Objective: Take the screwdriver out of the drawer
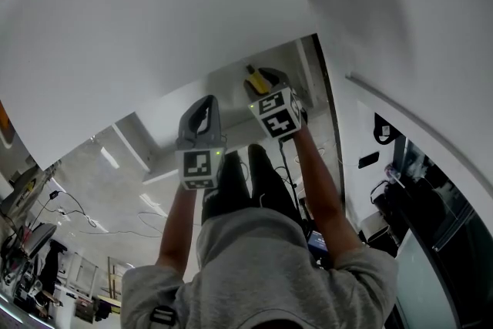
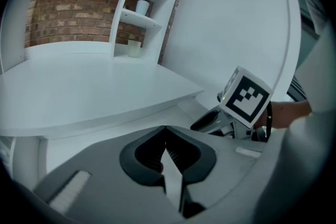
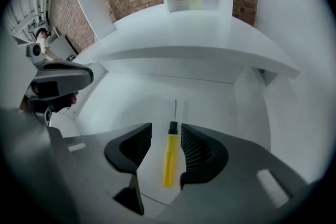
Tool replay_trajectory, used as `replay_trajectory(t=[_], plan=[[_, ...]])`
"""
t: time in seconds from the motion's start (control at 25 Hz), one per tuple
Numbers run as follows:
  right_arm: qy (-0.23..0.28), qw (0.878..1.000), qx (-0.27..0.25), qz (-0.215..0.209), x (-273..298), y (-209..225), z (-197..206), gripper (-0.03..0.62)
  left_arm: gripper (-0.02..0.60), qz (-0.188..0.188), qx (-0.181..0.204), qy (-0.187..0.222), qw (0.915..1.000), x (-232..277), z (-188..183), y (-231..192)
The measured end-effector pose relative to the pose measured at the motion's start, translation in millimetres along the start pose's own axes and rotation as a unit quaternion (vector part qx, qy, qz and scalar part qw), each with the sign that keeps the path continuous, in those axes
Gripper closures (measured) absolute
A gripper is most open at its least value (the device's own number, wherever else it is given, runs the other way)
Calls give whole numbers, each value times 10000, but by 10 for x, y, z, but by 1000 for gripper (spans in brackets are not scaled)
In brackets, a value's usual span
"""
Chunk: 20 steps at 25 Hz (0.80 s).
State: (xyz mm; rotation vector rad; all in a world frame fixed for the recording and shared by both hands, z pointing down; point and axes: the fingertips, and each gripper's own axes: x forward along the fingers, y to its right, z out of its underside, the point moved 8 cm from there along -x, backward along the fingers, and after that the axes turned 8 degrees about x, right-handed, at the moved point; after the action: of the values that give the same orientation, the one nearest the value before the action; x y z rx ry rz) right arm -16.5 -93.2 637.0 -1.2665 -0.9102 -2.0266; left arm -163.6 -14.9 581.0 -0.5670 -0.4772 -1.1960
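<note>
Drawer (image 3: 121, 102) is open, right gripper (image 3: 166, 131) hangs jaws apart astride the screwdriver (image 3: 169, 157) lying on its floor, left gripper (image 2: 167, 141) is pressed together, empty, so the grab and lift-out are yet to come.

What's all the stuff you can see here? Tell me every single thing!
yellow-handled screwdriver: one, yellow handle, black collar, thin metal shaft, lying flat in the drawer.
white open drawer: one, white, under the desk top.
white desk top: one, white, above the drawer.
white shelf unit: one, white, at the back of the desk.
pale cups: two, whitish, one above the other in the shelf unit.
red brick wall: one, red-brown, behind the desk.
left gripper: one, grey, jaws together, nothing between them.
right gripper: one, grey, jaws apart on either side of the screwdriver, not squeezing it.
person's arms: two, bare below a grey shirt.
</note>
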Motion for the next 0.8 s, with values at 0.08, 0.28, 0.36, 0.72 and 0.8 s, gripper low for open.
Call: replay_trajectory(t=[0.08, 0.28, 0.36, 0.72, 0.8], plan=[[-206, 9998, 8, 7, 100, 26, 30, 399, 569, -5, 23, 12, 10000, 21, 30, -12], [-581, 9983, 44, 75, 254, -17, 27, 395, 569, -32, -67, -44, 10000, -41, 40, -120], [-655, 9978, 59, 83, 293, -25, 20, 395, 569, -51, -66, -39, 10000, -51, 33, -152], [-854, 9957, -110, 329, 367, -6, 37, 462, 569, -41, -116, -99, 9999, -26, 58, -177], [-845, 9956, -113, 385, 367, -2, 36, 485, 569, -34, -116, -107, 9999, -26, 58, -176]])
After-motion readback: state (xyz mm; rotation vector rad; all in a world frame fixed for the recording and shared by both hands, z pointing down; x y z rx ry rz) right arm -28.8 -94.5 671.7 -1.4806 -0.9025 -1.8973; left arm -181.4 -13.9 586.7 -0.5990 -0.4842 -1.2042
